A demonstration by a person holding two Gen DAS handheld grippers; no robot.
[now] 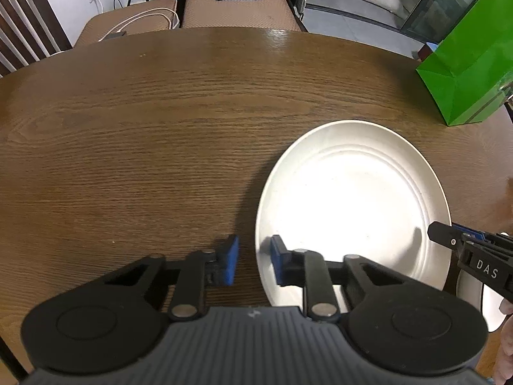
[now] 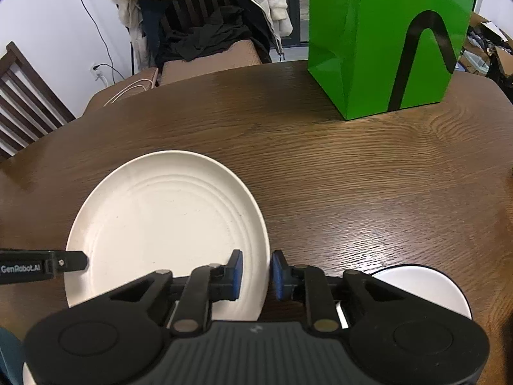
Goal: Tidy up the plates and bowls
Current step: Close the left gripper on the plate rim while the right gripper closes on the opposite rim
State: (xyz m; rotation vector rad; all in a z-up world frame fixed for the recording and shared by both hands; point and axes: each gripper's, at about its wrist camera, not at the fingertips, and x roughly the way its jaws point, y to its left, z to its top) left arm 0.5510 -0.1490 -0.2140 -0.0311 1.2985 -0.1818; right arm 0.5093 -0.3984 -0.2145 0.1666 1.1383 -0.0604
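Both tongs down at the white plate (image 2: 166, 224), flat on the bench (image 1: 128, 128), one each side. Left tongs (image 1: 254, 261) straddle the plate's left rim: one pad over the dish, one outside, narrow gap, pads not visibly pressing yet. Right tongs (image 2: 256, 272) same on the opp. rim. Plate lies betw. the two. Second white dish (image 2: 426, 285) just right, near the green bag (image 2: 384, 48).

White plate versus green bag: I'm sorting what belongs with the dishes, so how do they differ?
The white plate is round and lies flat; the green bag is boxy and stands upright. The plate is plain with ridged rings; the bag bears black print. Both sit on the wooden table.
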